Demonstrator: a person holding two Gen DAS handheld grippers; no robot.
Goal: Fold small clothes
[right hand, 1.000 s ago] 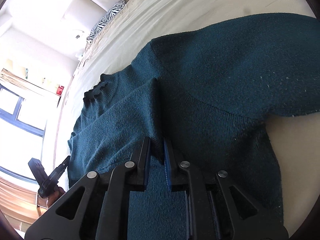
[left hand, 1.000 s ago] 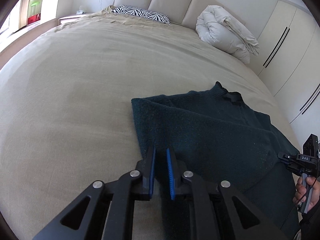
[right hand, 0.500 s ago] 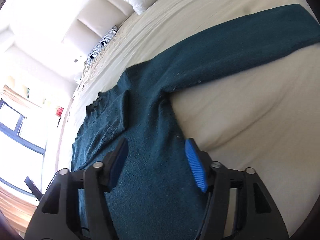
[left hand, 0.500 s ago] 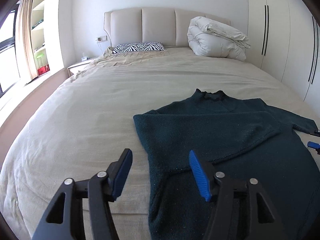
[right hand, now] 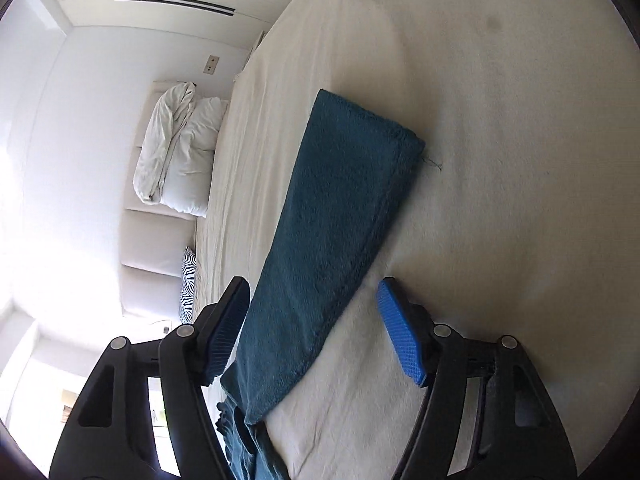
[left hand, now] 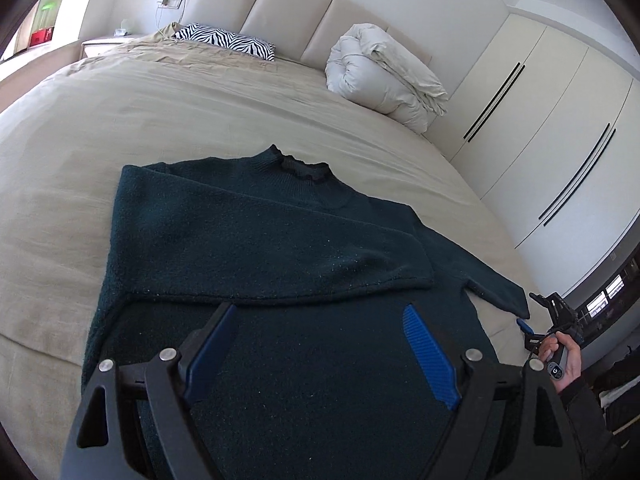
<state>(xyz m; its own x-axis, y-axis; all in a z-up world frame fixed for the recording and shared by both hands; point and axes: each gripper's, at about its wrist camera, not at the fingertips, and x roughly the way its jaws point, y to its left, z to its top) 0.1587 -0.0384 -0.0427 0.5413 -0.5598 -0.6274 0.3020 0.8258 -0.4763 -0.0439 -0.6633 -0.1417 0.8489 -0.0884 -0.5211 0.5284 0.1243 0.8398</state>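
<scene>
A dark teal sweater (left hand: 280, 248) lies flat on the beige bed (left hand: 100, 120), collar toward the headboard, with one sleeve folded across its chest. My left gripper (left hand: 318, 312) hovers over the sweater's lower body; its jaws are opening and nothing is gripped. The other sleeve (right hand: 340, 208) stretches out over the sheet. My right gripper (right hand: 312, 286) straddles that sleeve near its middle. Its jaws are closing with the sleeve between them, and the blue pads (right hand: 400, 332) stand clear of the cloth. In the left wrist view, a hand holds the right gripper (left hand: 536, 328) by the cuff.
A rolled white duvet (left hand: 384, 76) and a zebra pillow (left hand: 224, 40) lie at the head of the bed by the padded headboard (left hand: 288, 12). White wardrobe doors (left hand: 540, 120) run along the right side. A nightstand (left hand: 104, 42) stands at far left.
Both grippers went from shut to wide apart, letting go of the sweater. The left drew back above the body. The right swung out along the stretched sleeve and rolled.
</scene>
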